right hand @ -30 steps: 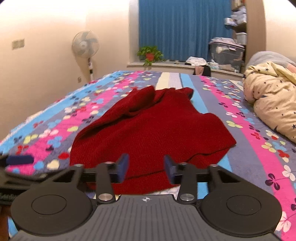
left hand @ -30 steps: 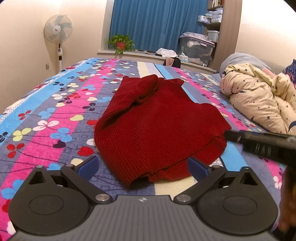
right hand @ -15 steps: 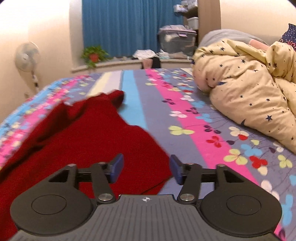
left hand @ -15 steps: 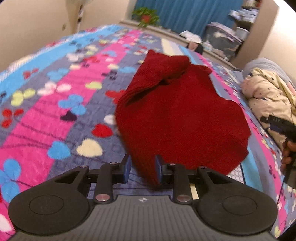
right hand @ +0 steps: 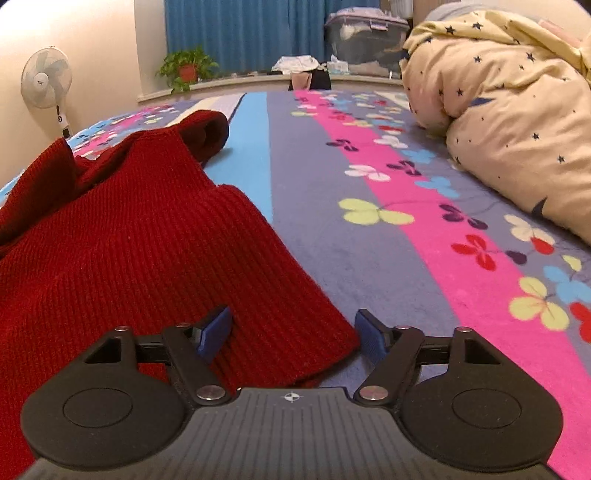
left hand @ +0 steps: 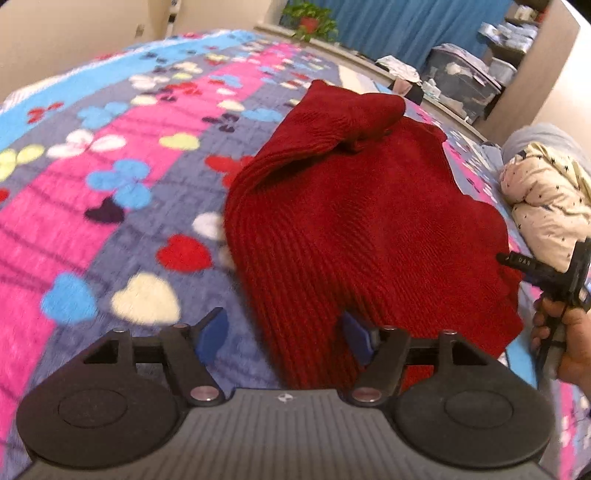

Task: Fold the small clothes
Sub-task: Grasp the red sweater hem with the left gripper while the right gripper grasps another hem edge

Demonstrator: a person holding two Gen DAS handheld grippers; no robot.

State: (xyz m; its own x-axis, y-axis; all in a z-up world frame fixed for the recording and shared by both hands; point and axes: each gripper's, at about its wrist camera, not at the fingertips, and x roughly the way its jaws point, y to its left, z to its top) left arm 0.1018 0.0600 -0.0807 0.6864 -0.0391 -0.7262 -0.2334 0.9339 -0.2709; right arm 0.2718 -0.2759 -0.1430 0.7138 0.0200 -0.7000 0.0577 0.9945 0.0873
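A dark red knitted sweater lies half folded on the flowered bedspread, with a bunched sleeve at its far end. My left gripper is open, and the sweater's near left corner lies between its blue pads. My right gripper is open, and the sweater's near right corner lies between its pads. In the left wrist view the right gripper shows at the sweater's right edge, held by a hand.
A rolled cream duvet with stars lies on the right side of the bed. A standing fan, a potted plant and storage boxes stand beyond the bed's far edge.
Both grippers have opened wider. The left had closed to a narrow gap at the sweater's near left corner half a second ago. The right moved to the near right corner.
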